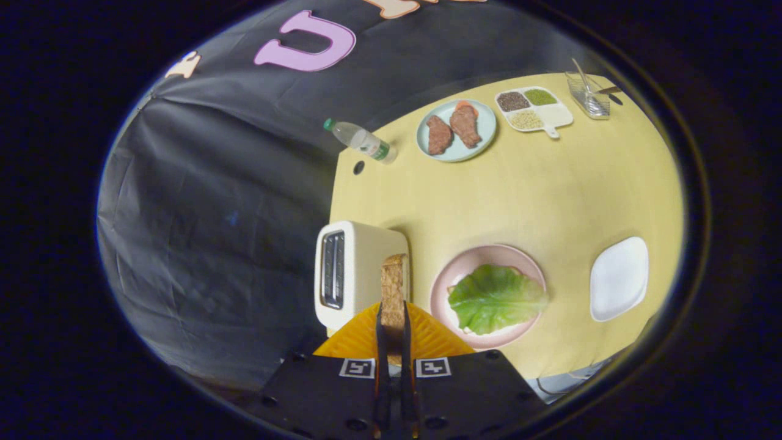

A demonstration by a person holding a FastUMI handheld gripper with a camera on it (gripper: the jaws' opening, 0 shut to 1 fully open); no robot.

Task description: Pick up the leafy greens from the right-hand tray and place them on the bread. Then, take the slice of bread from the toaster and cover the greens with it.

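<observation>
While the gripper (394,333) clenches the slice of bread (394,290) edge-on between both fingers, the slice stands upright just ahead of them, over the near side of the toaster (351,275). It looks light, stiff and crumbly, so a mild pinch low on the crust should serve; squeezing harder may break it. To the right, the leafy greens (496,297) already lie soft and limp on the pink plate (482,253), hiding most of the bread under them. Farther right sits a white tray (619,278), and beyond it, far off, a blue plate (455,129) of meat
</observation>
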